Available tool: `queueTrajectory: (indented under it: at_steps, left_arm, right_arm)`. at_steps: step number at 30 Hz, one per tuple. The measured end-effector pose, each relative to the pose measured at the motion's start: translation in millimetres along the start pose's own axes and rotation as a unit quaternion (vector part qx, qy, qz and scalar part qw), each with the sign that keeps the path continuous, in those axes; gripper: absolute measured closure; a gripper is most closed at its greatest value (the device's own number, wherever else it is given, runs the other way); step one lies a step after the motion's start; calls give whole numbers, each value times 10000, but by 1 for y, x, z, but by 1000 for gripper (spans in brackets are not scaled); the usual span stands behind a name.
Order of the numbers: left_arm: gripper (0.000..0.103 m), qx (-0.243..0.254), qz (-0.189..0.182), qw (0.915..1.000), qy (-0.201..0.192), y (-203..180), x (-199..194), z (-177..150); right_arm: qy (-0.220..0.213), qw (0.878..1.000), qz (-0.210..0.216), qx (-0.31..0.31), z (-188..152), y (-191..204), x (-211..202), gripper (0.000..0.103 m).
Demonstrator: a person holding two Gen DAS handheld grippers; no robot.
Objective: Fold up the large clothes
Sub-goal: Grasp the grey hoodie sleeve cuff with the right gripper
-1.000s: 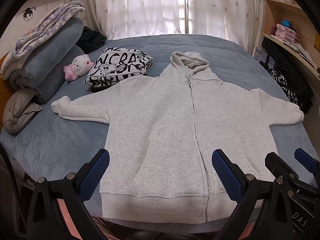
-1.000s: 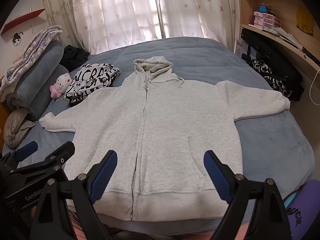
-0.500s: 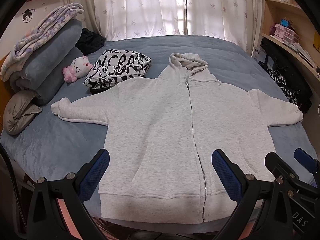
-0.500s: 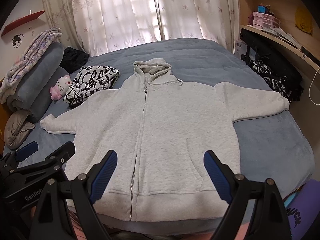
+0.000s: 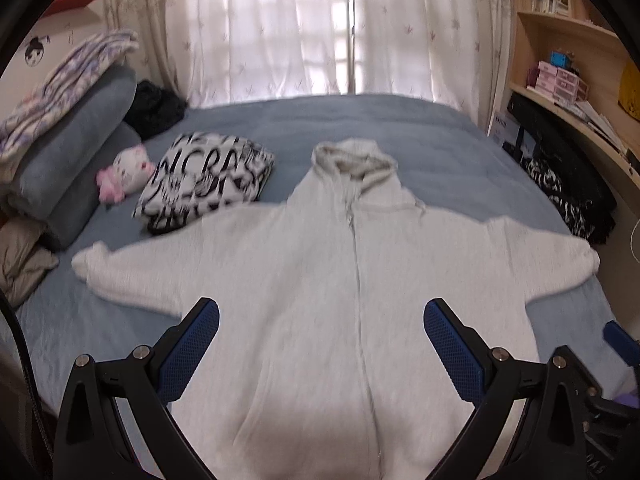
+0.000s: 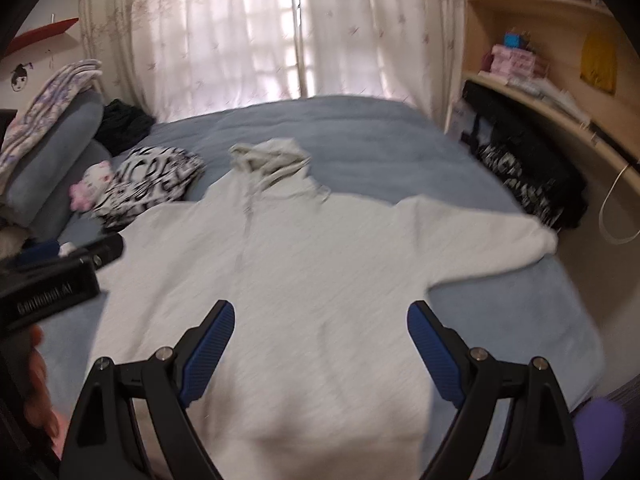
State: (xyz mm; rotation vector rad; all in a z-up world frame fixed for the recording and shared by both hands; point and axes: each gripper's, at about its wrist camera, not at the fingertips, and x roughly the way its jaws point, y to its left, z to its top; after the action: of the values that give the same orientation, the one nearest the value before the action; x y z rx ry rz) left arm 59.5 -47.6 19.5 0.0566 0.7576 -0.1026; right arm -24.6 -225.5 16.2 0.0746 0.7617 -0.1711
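Currently one grey hoodie flat on the bed, sleeves spread. Left gripper and right gripper: fingers wide, empty. One patterned folded garment, one plush toy far left.

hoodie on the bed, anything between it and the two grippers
Nothing visible. The grey hoodie lies flat on the blue bed, and both the left gripper and right gripper hang open right over its lower half with only air between.
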Motion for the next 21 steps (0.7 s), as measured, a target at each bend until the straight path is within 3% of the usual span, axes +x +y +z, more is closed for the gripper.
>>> queueTrajectory:
  at_steps: [5, 9, 13, 17, 21]
  left_arm:
    - [2, 134, -499, 9979, -391, -27, 11, 34]
    - [2, 101, -934, 9944, -483, -47, 25, 61]
    - [2, 66, -1057, 9929, -550, -77, 42, 85]
    - [2, 233, -1257, 9912, -350, -112, 64, 104]
    - [2, 380, -1304, 9901, -357, -150, 84, 116]
  right_arm:
    - [-153, 9985, -522, 7, 31, -42, 12, 14]
    - [-85, 9961, -872, 46, 56, -84, 29, 14]
    - [-56, 9945, -1020, 237, 78, -136, 46, 14]
    - [146, 9897, -1342, 470, 95, -186, 62, 14]
    - [359, 9858, -1305, 997, 103, -245, 85, 14]
